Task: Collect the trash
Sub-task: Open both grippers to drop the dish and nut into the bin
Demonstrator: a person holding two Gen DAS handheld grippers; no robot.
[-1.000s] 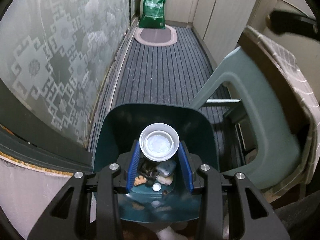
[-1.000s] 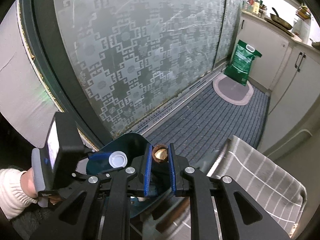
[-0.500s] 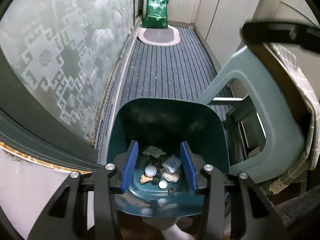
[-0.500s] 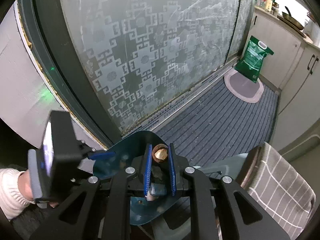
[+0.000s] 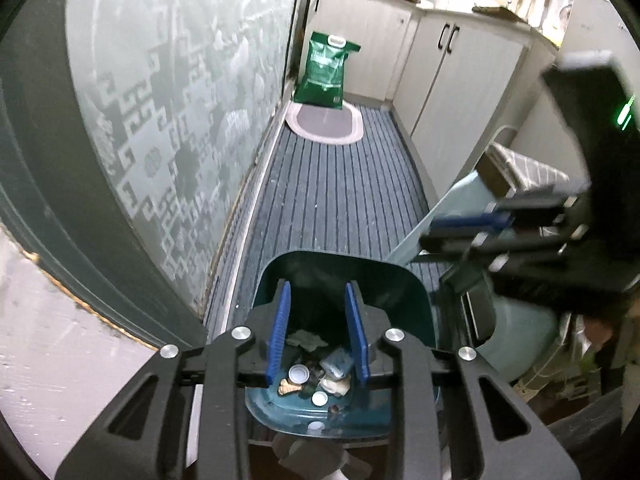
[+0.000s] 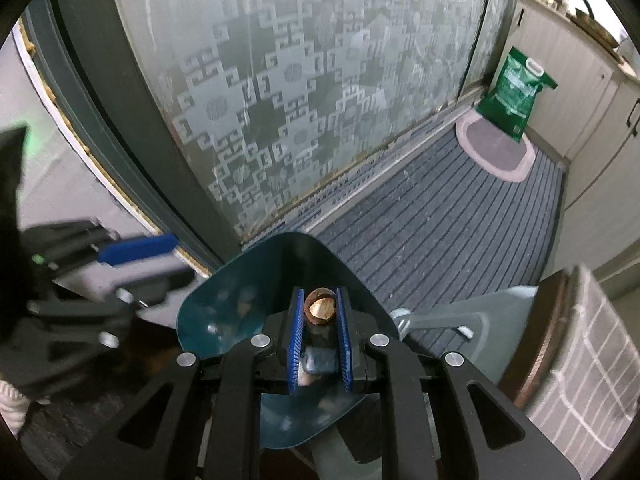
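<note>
A teal trash bin (image 5: 344, 258) stands on the floor below both grippers. In it lie a white lid (image 5: 299, 373), a small white cap (image 5: 319, 399) and several scraps. My left gripper (image 5: 316, 292) hangs above the bin with nothing between its blue pads, and its jaws are closing. My right gripper (image 6: 319, 295) is shut on a brown nut shell (image 6: 320, 307) right over the bin (image 6: 224, 300). Each gripper shows blurred in the other's view: the right gripper (image 5: 472, 224) at the right edge, the left gripper (image 6: 136, 246) at the left.
A frosted patterned glass door (image 5: 160, 100) runs along the left. A pale plastic chair (image 5: 520, 344) with a checked cloth (image 5: 532, 172) stands right of the bin. Farther off are a striped floor mat (image 5: 332, 200), an oval rug (image 5: 324, 124), a green bag (image 5: 326, 68) and cabinets (image 5: 460, 92).
My left gripper let go of the white lid, which fell into the bin, then rose with its jaws narrowing. My right gripper came down toward the bin, still holding the nut shell.
</note>
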